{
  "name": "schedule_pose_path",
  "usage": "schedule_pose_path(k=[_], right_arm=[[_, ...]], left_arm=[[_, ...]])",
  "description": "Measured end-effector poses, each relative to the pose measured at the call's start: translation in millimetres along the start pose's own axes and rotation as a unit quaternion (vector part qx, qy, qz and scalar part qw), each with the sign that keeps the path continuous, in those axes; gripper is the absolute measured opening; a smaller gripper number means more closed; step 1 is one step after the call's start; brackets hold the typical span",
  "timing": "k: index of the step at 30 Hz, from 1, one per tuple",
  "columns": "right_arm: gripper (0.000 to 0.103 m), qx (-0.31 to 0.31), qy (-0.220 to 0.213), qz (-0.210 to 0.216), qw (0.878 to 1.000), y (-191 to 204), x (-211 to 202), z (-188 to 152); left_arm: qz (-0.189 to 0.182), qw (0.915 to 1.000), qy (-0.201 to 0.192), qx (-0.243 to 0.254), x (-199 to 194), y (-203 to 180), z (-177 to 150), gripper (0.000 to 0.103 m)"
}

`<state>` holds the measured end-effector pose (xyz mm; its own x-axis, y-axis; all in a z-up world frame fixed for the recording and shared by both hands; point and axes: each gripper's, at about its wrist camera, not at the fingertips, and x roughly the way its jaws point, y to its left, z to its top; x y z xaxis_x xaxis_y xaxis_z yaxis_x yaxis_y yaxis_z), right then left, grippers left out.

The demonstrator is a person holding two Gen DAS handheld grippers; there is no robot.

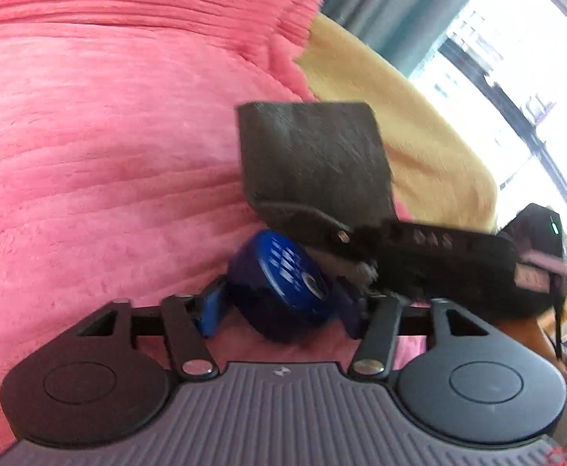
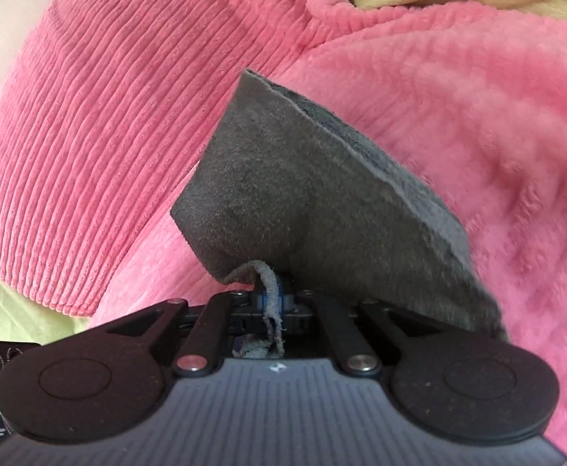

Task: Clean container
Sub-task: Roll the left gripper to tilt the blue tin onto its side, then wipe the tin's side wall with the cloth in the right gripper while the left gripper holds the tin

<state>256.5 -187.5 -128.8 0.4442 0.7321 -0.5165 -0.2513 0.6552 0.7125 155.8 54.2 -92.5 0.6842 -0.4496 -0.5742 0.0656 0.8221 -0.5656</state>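
The blue container (image 1: 283, 283) carries white print on its round face, too blurred to read; no other writing shows anywhere.

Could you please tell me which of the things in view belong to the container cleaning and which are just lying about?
Part of the job:
- blue container, between the left gripper's fingers
- grey cloth, pinched in the shut right gripper

Just lying about:
- pink blanket
- yellow blanket
- curtain by the window
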Motion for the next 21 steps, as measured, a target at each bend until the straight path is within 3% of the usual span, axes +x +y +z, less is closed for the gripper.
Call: schedule_pose_path(k=[2, 5, 7, 10, 11, 13, 21], right_arm=[[0.001, 0.021, -0.002, 0.008, 1.0, -2.7, -4.9, -5.0], [0.004, 0.058, -0.002, 0.029, 0.998, -8.0, -13.9, -14.4], [0.005, 0.076, -0.008, 0.047, 0.996, -9.1, -22.6, -19.5], [0.005, 0.082, -0.033, 0.075, 0.993, -2.4, -40.0, -25.5], [0.005, 0.079, -0.04, 0.089, 0.992, 1.1, -46.3, -26.7], [0.005, 0.069, -0.047, 0.112, 0.99, 10.1, -55.9, -28.3], [0.003, 0.047, -0.015, 0.14, 0.989, 28.5, -44.8, -40.8]], left_arm=[[0.001, 0.9998, -0.003, 0.019, 1.1, -1.4, -0.2, 0.051], [0.033, 0.9926, -0.018, 0.116, -2.4, -25.6, -3.7, 0.048], [0.07, 0.9708, -0.04, 0.226, -7.9, -51.9, -13.8, 0.044], [0.123, 0.9237, -0.054, 0.359, -10.7, -79.7, -38.1, 0.039], [0.126, 0.9182, -0.052, 0.372, -9.7, -81.9, -43.2, 0.038], [0.114, 0.9198, -0.039, 0.373, -9.3, -83.4, -47.9, 0.031], [0.122, 0.9258, -0.012, 0.358, 1.6, -77.8, -49.2, 0.03]])
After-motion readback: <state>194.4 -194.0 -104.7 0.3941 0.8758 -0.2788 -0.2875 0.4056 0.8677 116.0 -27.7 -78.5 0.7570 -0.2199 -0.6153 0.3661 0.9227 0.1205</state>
